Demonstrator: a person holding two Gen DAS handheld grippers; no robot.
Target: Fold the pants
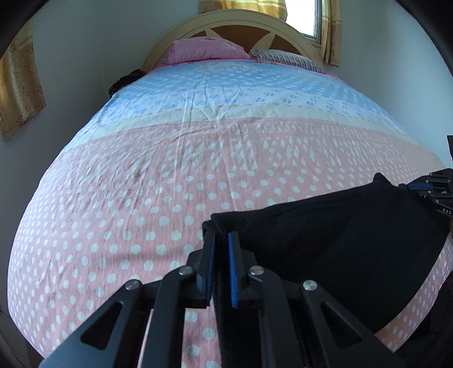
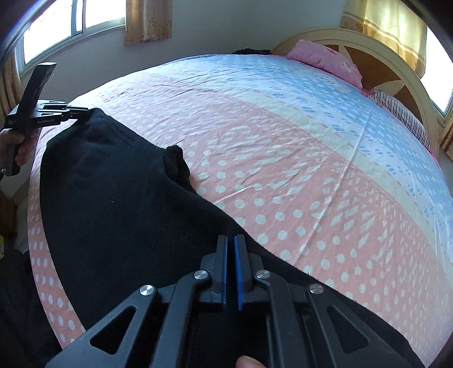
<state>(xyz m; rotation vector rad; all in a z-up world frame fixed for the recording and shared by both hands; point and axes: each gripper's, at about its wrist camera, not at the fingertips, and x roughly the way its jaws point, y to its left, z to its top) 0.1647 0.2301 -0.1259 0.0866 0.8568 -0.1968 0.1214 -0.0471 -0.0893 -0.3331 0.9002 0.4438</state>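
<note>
Nearest to me, the left gripper [image 1: 220, 240] had its jaws pinched shut on a corner of the black pants [image 1: 339, 226], the cloth bunched between its blue pads. The right gripper [image 2: 230, 243] was likewise closed down on the dark fabric at the other end, the pads almost meeting with only a thin layer of cloth between them.

The pants lay across the near edge of the bed [image 1: 141, 198], stretched between the two grippers over the pink dotted sheet. They looked soft and limp to me, a knit that would sag and drape rather than keep any shape, light enough to lift by two corners and unlikely to slip from ribbed pads. I judged the hems or the waistband edge the best places to hold, since a pinch in the middle would only gather a lump.

From the right wrist I could see the whole span of the garment, a loose flap [image 2: 177, 164] sticking out on its far side, and a hand [image 2: 17, 147] holding the left tool. The left wrist showed none of that flap, only the near corner and a glimpse of the other tool at the frame's edge.

Farther off lay a pink pillow [image 1: 206, 51] against the headboard [image 1: 232, 19].
</note>
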